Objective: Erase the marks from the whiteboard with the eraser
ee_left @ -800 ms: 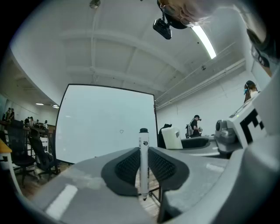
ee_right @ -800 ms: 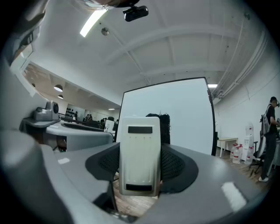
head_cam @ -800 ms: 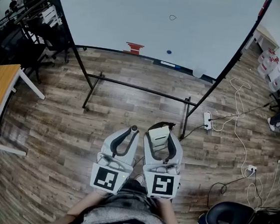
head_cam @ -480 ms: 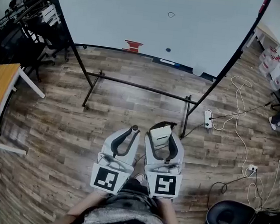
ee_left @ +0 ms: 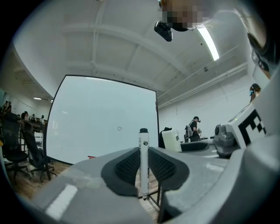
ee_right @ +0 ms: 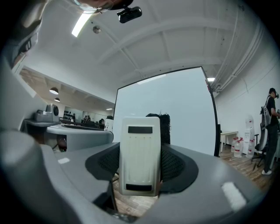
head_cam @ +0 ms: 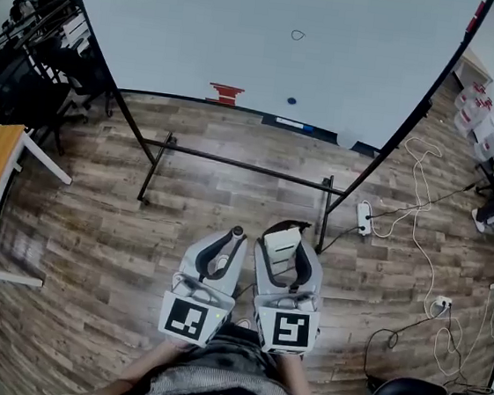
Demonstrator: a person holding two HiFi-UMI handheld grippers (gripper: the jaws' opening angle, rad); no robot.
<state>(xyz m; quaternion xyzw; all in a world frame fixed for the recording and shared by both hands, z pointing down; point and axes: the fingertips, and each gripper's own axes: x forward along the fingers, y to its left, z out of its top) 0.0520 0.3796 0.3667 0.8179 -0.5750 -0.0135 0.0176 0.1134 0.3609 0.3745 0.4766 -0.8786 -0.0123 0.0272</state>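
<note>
In the head view the whiteboard [head_cam: 248, 33] stands on a black frame on the wood floor, well apart from the two grippers, with one small looped mark [head_cam: 297, 35] high on its surface. The left gripper [head_cam: 229, 242] and right gripper [head_cam: 284, 242] sit side by side close to the person's body, both pointing toward the board. In the left gripper view the jaws are closed on a thin white marker [ee_left: 143, 162] that stands upright between the pads, its dark cap on top, with the board and its mark beyond. In the right gripper view the jaws are clamped on the eraser [ee_right: 140, 159] — a white block held upright, its dark felt behind — not touching the board.
</note>
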